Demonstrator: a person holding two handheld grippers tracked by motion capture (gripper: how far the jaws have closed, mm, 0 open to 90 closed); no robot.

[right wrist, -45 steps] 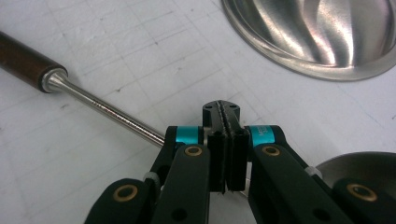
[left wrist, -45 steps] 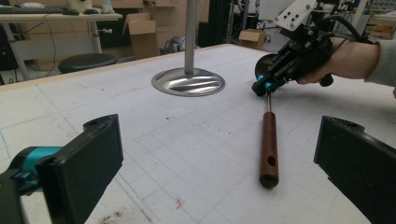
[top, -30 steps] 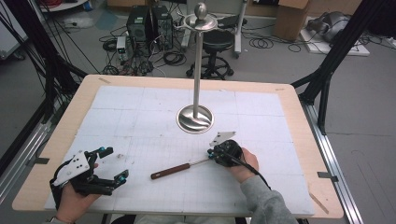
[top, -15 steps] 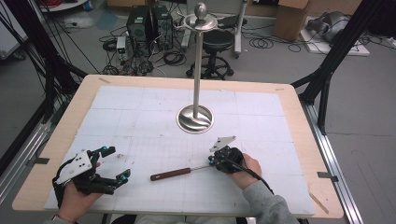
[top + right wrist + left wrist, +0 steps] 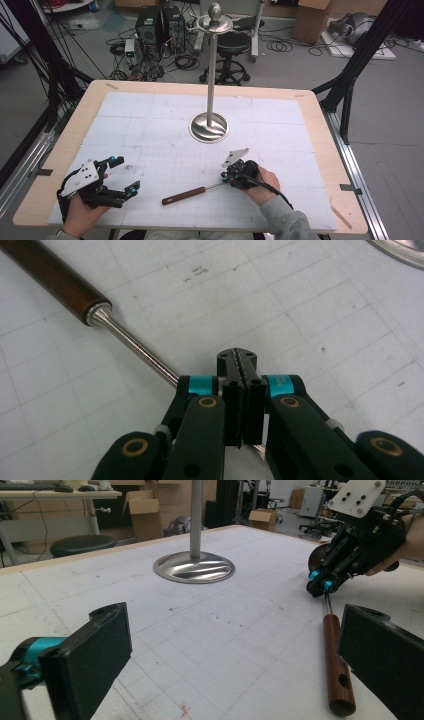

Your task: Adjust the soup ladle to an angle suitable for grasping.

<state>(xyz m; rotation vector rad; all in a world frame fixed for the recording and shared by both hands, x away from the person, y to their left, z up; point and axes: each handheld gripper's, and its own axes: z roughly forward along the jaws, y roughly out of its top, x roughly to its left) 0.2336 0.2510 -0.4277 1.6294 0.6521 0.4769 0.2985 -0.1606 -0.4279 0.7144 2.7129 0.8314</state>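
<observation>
A tool with a brown wooden handle (image 5: 183, 195) and a thin metal shaft (image 5: 137, 352) lies on the white gridded mat near the front edge. My right gripper (image 5: 226, 178) is shut, its tips set down on the far end of the shaft. In the right gripper view the shaft runs under the closed jaws (image 5: 238, 361) rather than between them. My left gripper (image 5: 125, 174) rests at the front left, open and empty. In its own view the jaws (image 5: 230, 650) frame the handle (image 5: 337, 670) and the right gripper (image 5: 320, 585).
A tall metal stand with a round shiny base (image 5: 209, 128) rises from the middle of the mat, base also in the left gripper view (image 5: 194, 567). The wooden table edge (image 5: 325, 150) borders the mat. A stool, boxes and cables lie beyond the table.
The right hand and the tool have shifted slightly toward the near edge. The left gripper has stayed put.
</observation>
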